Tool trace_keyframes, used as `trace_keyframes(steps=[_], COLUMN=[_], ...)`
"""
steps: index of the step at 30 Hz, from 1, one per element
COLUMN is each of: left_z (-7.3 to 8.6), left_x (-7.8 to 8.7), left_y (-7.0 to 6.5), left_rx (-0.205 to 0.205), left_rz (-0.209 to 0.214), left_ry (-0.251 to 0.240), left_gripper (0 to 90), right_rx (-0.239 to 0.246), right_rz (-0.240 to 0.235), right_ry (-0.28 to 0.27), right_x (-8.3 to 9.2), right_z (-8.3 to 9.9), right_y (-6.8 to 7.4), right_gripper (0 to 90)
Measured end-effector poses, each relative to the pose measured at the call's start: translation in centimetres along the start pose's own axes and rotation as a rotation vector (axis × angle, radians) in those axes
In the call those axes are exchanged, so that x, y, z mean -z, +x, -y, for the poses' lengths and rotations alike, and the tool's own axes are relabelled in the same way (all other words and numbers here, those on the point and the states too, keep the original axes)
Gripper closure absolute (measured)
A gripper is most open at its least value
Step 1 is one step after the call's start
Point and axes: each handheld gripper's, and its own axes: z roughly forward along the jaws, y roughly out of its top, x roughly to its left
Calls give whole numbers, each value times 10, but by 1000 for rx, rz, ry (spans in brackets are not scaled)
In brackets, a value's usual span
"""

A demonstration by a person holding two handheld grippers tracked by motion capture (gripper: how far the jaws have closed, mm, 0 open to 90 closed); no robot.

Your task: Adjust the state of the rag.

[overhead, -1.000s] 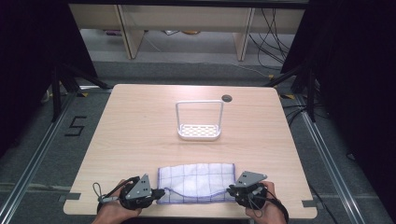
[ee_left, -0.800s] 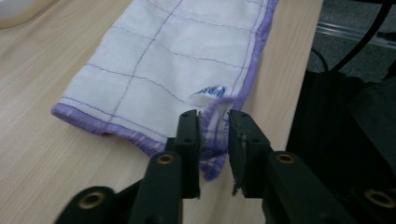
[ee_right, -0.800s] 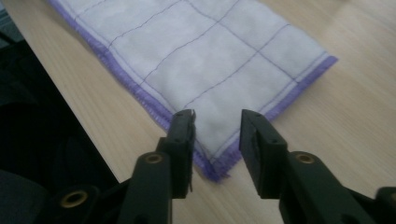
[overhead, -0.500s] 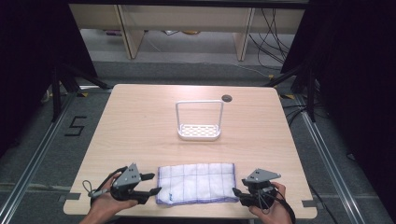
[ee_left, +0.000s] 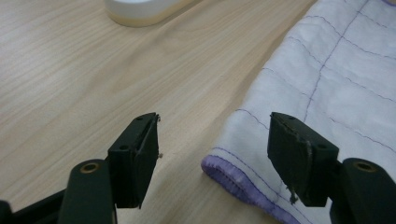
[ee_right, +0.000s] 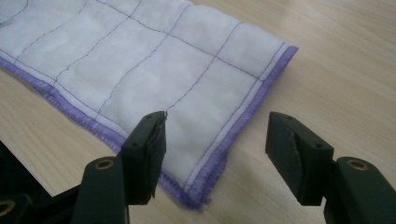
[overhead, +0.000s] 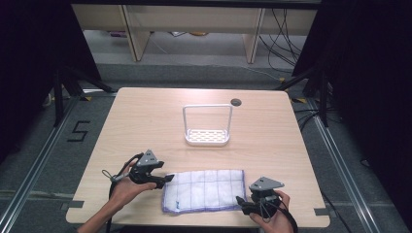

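Wooden table [overhead: 145, 121]: folded cloth [overhead: 204, 190], rack [overhead: 207, 137].

cloth [overhead: 204, 190] – folded, flat at near table edge | left tool [overhead: 165, 180] – at its left end | right tool [overhead: 241, 203] – at its right

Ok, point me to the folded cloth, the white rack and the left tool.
folded cloth [overhead: 204, 190]: high view, middle of its white quilted top.
white rack [overhead: 207, 137]: high view, its perforated base tray.
left tool [overhead: 165, 180]: high view, midway between its fingertips, by the cloth's left edge.
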Motion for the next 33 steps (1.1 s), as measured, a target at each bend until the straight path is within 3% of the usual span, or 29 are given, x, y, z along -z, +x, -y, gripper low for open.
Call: trace_keyframes(steps=[5,8,17,25,29,32,33], left_z=[-1,1,8,11,12,13,13], left_x=[-6,-10,-17,-13,-12,-11,-11], left_y=[0,-1,-5,-9,-11,-13,-12], left_rx=[4,13,-27,-69,-97,-93,-95], left_rz=[1,9,22,57,85,101,108], left_ry=[19,23,70,70,66,66,65], left_gripper=[317,316,354,543,668,744,754], right_rx=[7,-12,9,-12,-10,5,-11], right_rz=[1,0,31,23,4,-22,-29], right_ry=[6,13,38,55,48,39,43], right_x=[-2,-3,-10,-12,-12,-13,-13], right_z=[2,3,7,9,10,11,11], right_y=[0,0,1,3,2,0,0], right_gripper=[387,384,403,434,492,569,577])
